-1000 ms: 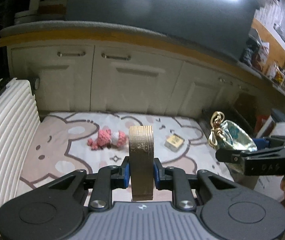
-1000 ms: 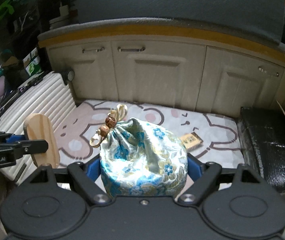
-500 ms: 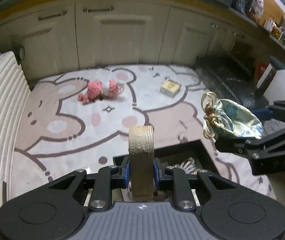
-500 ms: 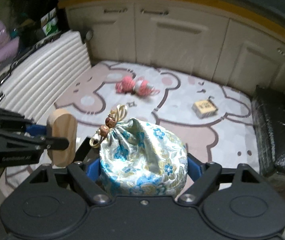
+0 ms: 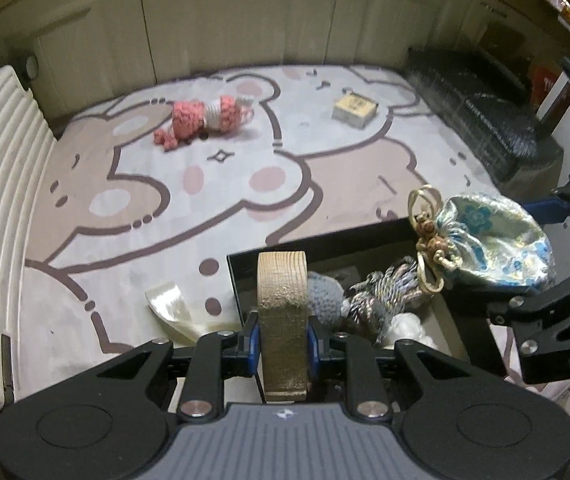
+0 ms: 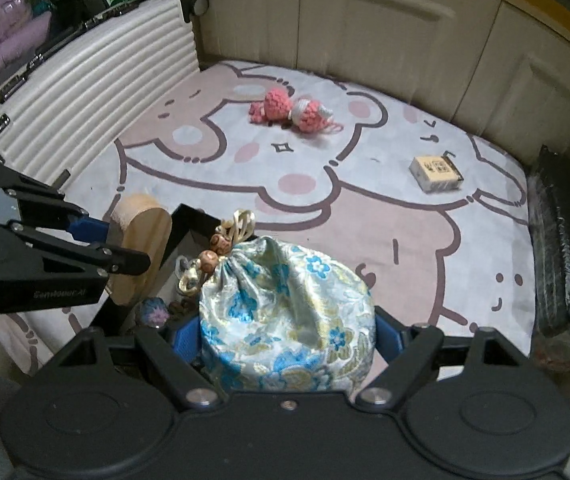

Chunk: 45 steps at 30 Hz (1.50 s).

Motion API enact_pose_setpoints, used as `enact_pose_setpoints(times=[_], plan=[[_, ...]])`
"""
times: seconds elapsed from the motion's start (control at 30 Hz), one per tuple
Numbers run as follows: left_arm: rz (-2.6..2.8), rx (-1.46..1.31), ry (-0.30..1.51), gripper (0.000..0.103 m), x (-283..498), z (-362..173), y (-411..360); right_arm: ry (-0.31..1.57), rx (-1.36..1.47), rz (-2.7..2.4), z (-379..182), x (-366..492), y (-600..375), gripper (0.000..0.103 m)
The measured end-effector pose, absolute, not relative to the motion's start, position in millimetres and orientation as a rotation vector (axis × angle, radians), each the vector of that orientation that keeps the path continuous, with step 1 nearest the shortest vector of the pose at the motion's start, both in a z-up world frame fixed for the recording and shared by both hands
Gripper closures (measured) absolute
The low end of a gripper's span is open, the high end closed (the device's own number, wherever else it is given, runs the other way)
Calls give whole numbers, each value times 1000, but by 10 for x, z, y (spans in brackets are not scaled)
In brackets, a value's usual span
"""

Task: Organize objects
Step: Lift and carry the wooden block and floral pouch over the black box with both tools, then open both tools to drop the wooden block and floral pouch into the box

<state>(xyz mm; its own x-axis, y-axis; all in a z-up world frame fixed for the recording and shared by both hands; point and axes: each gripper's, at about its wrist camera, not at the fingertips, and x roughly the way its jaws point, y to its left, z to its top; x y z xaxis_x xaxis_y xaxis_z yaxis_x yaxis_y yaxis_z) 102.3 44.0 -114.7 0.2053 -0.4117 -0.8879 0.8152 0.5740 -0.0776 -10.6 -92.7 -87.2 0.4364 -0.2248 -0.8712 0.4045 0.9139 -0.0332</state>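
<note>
Over the last second both grippers had tipped forward and sunk, so that the cabinets and counter which filled the upper view gave way to the cartoon mat [image 5: 221, 184] and, new below the jaws, a black box [image 5: 325, 242] holding a few soft items. The left gripper [image 5: 283, 338] was pinching a wooden piece [image 5: 282, 304] edge-on, its jaws pressed tight against the 2 flat faces, and the piece hung just above the box's near-left corner. The right gripper [image 6: 285, 336] held a floral drawstring pouch [image 6: 289, 316], its jaws spread wide around the pouch's body with the pads pressing on the cloth; the beaded cord pointed ahead of the jaws, toward the box rim. Beyond both sets of jaws, well apart on the mat, lay a pink crocheted toy [image 5: 205, 120] and a small tan box [image 5: 355, 110], neither yet collected. A cream strip of something glossy [image 5: 169, 308] lay just left of the left jaws, outside the box. I judged that the carry was nearly done and that both loads were lined up for release into the box; the pouch sat nearer the far rim, so it might have caught there.
</note>
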Motion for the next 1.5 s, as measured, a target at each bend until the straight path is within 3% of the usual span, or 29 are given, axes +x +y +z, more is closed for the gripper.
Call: enact_pose_setpoints(times=[0.3,0.4,0.43,1.13,1.2,1.27,1.4,1.5], plan=[[-879,460,1076,76,1062,-1247,384,1083,180,-377,-974,-31,-929,18],[-878,439,1069,56,1081,-1215,397,1094,183,-381,-1020,-14,-958,18],[-880,436,1065,55,1085,-1203,395,1098,181,-382,-1037,-7,-967,18],[-895,431,1083,55,1236,-1233,447,1255,250,-240,-1323,129,-891,18],[-899,430,1083,55,1223,-1227,429,1289,246,-205,-1365,116,-835,15],[-906,435,1082,55,1204,-1224,414,1313,181,-212,-1390,117,-761,1],[-915,444,1081,55,1174,-1225,391,1292,122,-233,-1323,85,-743,1],[-917,446,1079,55,1169,-1222,388,1273,148,-235,-1275,73,-809,13]])
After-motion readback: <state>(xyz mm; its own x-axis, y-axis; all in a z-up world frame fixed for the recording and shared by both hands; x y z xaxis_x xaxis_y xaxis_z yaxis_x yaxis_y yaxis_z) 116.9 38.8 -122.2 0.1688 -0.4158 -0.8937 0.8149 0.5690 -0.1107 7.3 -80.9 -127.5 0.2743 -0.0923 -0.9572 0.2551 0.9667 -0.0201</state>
